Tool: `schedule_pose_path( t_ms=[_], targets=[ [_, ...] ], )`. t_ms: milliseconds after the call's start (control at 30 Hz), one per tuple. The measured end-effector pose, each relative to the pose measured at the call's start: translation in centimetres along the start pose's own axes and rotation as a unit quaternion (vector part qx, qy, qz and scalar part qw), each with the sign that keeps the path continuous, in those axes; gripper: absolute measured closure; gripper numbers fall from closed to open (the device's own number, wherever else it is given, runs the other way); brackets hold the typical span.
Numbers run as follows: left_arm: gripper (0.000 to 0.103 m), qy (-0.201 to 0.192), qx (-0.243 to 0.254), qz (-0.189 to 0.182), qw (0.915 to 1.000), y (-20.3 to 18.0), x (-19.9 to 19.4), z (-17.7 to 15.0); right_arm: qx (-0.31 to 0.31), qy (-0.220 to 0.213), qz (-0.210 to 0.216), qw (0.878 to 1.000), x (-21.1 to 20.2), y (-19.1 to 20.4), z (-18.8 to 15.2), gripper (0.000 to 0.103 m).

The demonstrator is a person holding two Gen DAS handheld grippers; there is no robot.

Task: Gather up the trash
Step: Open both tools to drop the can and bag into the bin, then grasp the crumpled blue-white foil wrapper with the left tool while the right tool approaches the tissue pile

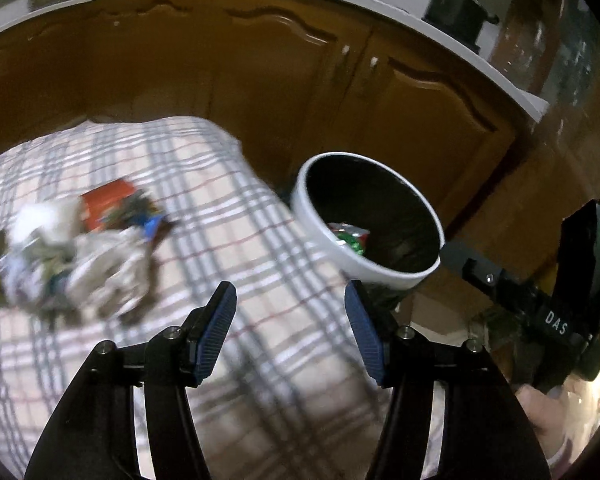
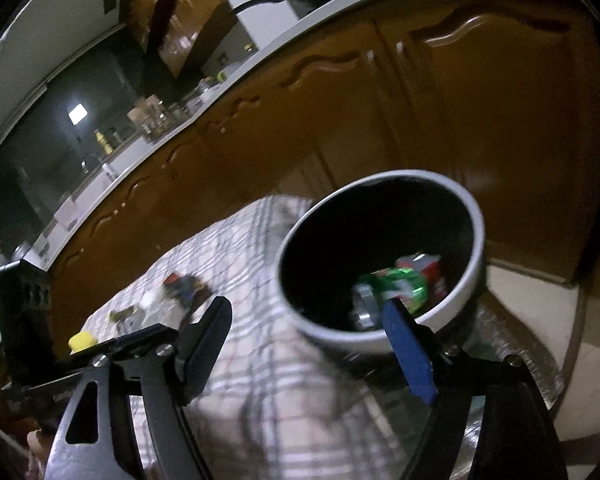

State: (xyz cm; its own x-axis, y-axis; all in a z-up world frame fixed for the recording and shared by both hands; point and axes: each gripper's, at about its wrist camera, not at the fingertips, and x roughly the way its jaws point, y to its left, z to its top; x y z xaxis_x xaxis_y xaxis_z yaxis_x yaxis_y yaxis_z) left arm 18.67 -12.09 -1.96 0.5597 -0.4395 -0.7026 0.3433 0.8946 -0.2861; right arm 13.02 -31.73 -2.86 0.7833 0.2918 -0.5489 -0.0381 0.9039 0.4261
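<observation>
A round white bin [image 1: 324, 222] with a dark inside stands past the right edge of the plaid-covered table [image 1: 236, 240]. Crumpled green, red and silver trash [image 1: 350, 236] lies at its bottom. A blurred heap of wrappers and paper [image 1: 80, 256] sits on the cloth at the left. My left gripper [image 1: 290, 304] hangs open over the cloth with nothing between its blue pads. In the right wrist view the bin [image 2: 470, 280] holds a crushed green can [image 2: 400, 286]. My right gripper [image 2: 306, 312] stands open and empty in front of the bin's near rim.
Brown cabinet doors [image 1: 260, 80] under a white countertop [image 1: 380, 0] run behind the table, with a dark pot [image 1: 456, 12] on top. The right-hand device [image 1: 540, 304] shows at the right of the left wrist view. Tiled floor [image 2: 540, 300] lies beyond the bin. A yellow cap [image 2: 82, 340] sits by the heap.
</observation>
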Motion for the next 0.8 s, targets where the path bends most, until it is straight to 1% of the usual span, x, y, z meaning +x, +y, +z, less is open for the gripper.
schedule_pose_path(
  t_ms=[233,367,400,500,633,800],
  targets=[
    [0.046,-0.013,-0.03,0.025,0.9991,3.6,-3.5,-2.9,-0.018,0.022,0.021,0.999,1.4,3.7,-1.9,0.019],
    [0.046,-0.021,-0.054,0.036,0.9977,5.8,-5.3,-4.1,-0.028,0.035,0.035,0.998,2.2,6.1,-2.7,0.009],
    [0.045,-0.023,-0.061,0.037,0.9972,6.4,-5.8,-4.4,-0.032,0.037,0.038,0.998,2.4,6.6,-2.9,0.008],
    [0.041,-0.033,-0.074,0.052,0.9954,7.8,-7.4,-5.3,-0.05,0.044,0.046,0.997,3.1,8.5,-3.5,0.007],
    [0.035,-0.044,-0.085,0.076,0.9924,9.8,-9.3,-6.5,-0.057,0.055,0.058,0.995,3.9,10.0,-4.2,0.007],
    [0.035,-0.05,-0.112,0.096,0.9877,12.6,-11.0,-7.5,-0.07,0.066,0.068,0.993,5.3,12.0,-4.5,0.007]
  ],
)
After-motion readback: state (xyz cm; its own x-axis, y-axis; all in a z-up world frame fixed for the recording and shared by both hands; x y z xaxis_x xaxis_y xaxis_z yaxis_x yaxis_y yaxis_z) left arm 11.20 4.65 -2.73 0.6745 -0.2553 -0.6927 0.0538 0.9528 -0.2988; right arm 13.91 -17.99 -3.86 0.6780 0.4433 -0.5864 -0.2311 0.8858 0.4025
